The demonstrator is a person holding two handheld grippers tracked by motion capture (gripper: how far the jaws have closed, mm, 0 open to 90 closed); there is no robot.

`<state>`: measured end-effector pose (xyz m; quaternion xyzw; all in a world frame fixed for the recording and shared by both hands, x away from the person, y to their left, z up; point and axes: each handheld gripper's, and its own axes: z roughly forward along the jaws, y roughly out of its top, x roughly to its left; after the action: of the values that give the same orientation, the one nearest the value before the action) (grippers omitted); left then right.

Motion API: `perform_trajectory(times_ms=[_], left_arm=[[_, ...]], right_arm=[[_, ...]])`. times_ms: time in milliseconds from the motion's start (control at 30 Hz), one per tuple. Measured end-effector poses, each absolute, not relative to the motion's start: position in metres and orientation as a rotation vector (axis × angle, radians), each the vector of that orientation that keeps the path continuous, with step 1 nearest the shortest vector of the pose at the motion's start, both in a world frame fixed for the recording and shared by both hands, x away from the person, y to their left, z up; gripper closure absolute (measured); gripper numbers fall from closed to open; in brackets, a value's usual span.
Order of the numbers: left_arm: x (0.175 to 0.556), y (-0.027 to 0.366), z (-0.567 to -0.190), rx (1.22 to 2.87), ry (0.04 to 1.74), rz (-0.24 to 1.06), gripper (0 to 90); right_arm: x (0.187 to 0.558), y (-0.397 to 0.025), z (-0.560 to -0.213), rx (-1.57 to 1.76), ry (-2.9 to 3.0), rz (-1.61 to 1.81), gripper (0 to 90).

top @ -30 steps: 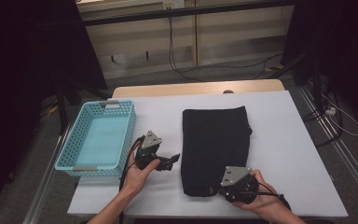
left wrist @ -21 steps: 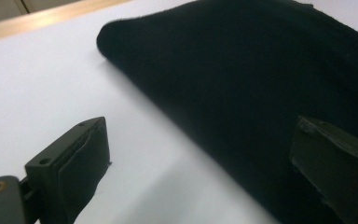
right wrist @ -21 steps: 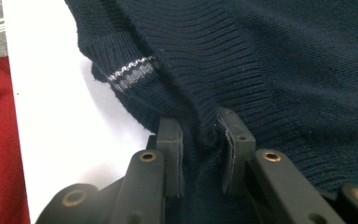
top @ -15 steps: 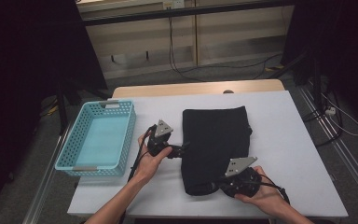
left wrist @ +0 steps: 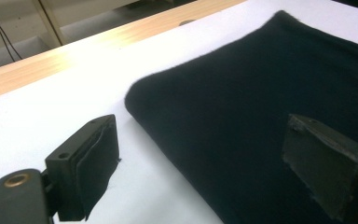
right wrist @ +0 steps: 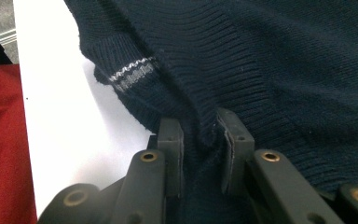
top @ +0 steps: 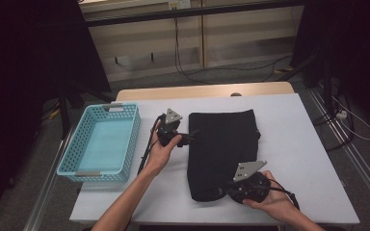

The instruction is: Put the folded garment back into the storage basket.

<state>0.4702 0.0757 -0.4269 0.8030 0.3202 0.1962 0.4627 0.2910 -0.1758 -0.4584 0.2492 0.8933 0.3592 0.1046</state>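
High view: folded dark sweater [top: 221, 151] lies flat mid-counter [top: 298, 144]; right tongs [top: 224, 191] sit at its near hem, left tongs [top: 189, 136] at its left edge, basket [top: 101, 142] well off to the left tongs' outer side. Left gripper view: left tongs [left wrist: 205, 163] spread wide, straddling the folded edge of the sweater [left wrist: 270, 107], one jaw over bare counter [left wrist: 65, 93], the other above the knit, nothing gripped yet. Risk: if they close from this height they pinch only the top layer, or miss, and the fold opens on lift. Right gripper view: right tongs [right wrist: 199, 140] clamped narrow on a thin ridge of ribbed hem [right wrist: 205, 116], just beside the striped cuff [right wrist: 133, 72]. Risk: the bite looks shallow, so the knit may stretch and slip out under load; a lift with only this side held would drag and skew the sweater.
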Motion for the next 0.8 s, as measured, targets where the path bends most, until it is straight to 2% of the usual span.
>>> perform_trajectory(times_ms=[333, 533, 800], left_arm=[[0.505, 0.072, -0.429, 1.954, 0.859, 0.482, 4.8], [0.521, 0.065, -0.433, 1.988, 0.888, 0.495, 6.3], [0.541, 0.055, -0.444, 2.006, 0.946, 0.441, 19.1]], right_arm=[[0.291, -0.176, -0.459, 0.730, 2.630, 1.069, 73.9], [0.290, -0.177, -0.459, 0.731, 2.627, 1.069, 73.8], [0.290, -0.177, -0.459, 0.722, 2.627, 1.067, 73.7]])
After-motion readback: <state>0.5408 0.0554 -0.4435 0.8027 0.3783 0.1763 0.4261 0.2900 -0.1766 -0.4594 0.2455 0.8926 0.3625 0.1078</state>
